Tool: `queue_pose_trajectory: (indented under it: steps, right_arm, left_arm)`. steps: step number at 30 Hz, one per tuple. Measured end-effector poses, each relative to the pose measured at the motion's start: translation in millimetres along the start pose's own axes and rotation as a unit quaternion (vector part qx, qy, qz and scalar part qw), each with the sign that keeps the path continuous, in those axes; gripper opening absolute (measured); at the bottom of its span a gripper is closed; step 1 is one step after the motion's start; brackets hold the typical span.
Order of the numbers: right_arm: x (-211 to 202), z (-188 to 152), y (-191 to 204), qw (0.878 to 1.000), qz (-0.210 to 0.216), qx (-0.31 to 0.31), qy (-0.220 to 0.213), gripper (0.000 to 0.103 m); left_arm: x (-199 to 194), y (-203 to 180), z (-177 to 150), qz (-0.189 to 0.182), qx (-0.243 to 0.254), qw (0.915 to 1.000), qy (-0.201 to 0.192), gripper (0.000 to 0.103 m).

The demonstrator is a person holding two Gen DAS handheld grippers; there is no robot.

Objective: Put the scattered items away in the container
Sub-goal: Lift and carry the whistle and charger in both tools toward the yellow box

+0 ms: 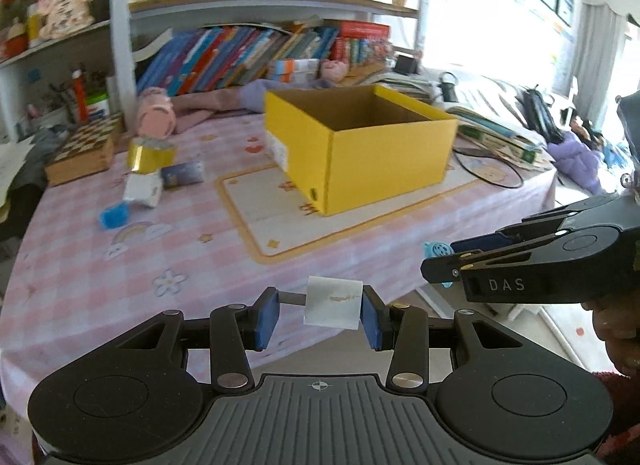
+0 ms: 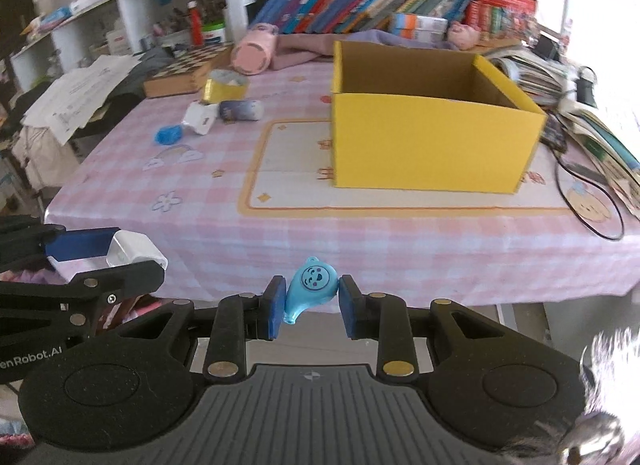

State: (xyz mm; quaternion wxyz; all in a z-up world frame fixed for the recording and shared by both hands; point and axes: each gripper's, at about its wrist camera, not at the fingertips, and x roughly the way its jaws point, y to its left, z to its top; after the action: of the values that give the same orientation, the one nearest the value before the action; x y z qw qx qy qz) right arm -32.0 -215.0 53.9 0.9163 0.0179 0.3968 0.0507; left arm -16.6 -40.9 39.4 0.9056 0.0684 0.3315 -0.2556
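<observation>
Carrying step, by the look of it: both loads lifted, neither yet over the container. Far left on the pink checked worktop (image 2: 208, 225), still scattered: fuzzy blue ball (image 2: 169, 134), small white packet (image 2: 198, 117), dark blue printed tube (image 2: 241, 109), gold foil-wrapped roll (image 2: 222, 87). Nearer, at the worktop's front edge, left gripper (image 1: 319, 307) with fingers (image 1: 267, 317) spread fairly wide yet holding a small white rectangular block with a dark stub (image 1: 333, 302), stub on the left pad, block's side on the right. Beside it, right gripper (image 2: 312, 305), fingers pinching a light blue smiley-faced plastic whistle (image 2: 311, 288). Rightmost, open yellow cardboard box (image 2: 432, 145), well apart from both. Next, probably: forward and up over the box rim, then release inside.
</observation>
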Motion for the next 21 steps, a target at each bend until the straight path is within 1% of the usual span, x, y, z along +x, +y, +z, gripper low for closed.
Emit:
queue_pose_trajectory:
  steps: [8,21]
  right_arm:
    - [-4.5,-1.3,-20.9,0.999,-0.020,0.030,-0.005,0.027]
    - [-6.8,2.3,-43.8,0.998,-0.043,0.045,-0.008,0.027]
  left_arm:
    - [12.0,-13.5,8.9,-0.023,0.027,0.9994,0.004,0.042]
    - [30.6,-27.6,23.0,-0.050,0.046,0.9977,0.002,0.042]
